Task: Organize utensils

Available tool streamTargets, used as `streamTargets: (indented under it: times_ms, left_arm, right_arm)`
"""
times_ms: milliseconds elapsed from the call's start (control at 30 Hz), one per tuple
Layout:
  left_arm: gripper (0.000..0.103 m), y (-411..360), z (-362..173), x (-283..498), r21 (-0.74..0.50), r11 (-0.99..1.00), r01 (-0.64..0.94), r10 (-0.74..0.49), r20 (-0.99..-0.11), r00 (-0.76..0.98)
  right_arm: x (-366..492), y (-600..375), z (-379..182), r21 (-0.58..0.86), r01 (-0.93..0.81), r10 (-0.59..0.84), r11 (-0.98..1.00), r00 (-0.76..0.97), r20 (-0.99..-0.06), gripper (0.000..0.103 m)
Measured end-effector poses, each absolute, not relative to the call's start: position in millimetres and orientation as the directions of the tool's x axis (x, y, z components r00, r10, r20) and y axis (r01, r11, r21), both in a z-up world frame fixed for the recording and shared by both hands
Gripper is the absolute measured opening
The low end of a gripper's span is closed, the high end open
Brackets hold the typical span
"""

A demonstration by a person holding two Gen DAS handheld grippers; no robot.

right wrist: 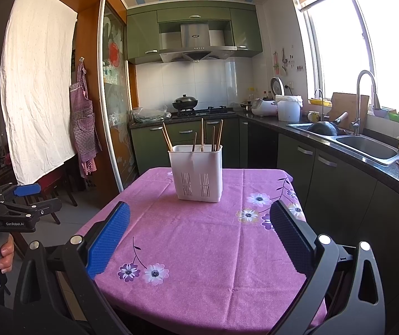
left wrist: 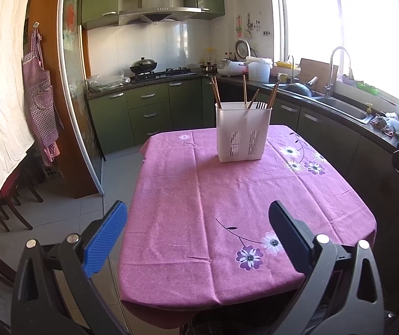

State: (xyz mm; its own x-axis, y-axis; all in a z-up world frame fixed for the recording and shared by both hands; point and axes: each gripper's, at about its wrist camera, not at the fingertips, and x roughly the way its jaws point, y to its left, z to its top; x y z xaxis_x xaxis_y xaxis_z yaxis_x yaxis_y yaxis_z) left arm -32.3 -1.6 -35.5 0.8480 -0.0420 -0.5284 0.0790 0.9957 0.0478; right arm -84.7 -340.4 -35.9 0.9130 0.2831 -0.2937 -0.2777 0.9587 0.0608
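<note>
A white slotted utensil holder (left wrist: 243, 132) (right wrist: 198, 174) stands upright at the far end of the table with the pink flowered cloth (left wrist: 227, 201) (right wrist: 199, 240). Several wooden chopsticks (left wrist: 216, 90) (right wrist: 167, 138) and a dark fork-like utensil (left wrist: 260, 104) stick up out of it. My left gripper (left wrist: 198, 224) hovers open over the near edge of the table, nothing between its fingers. My right gripper (right wrist: 199, 224) is open too, well short of the holder and holding nothing. The left gripper (right wrist: 26, 192) also shows at the left edge of the right wrist view, held by a hand (right wrist: 4, 251).
Green cabinets and a dark counter (right wrist: 367, 162) run along the right with a sink (right wrist: 367, 145), tap and wok. A stove with a pot (left wrist: 143, 65) lies at the back. A sliding glass door (left wrist: 76, 97), a hanging apron (left wrist: 38, 97) and chairs (left wrist: 6, 201) stand to the left.
</note>
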Motion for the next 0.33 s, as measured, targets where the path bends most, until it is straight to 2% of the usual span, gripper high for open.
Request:
streamTargets:
  times_ms: [333]
  left_arm:
    - [0.096, 4, -46, -8, 0.001, 0.998, 0.062, -0.050, -0.577, 0.815]
  right_arm:
    - [-75, -337, -45, 0.070, -0.258, 0.266, 0.964, 0.907, -0.326, 0.099]
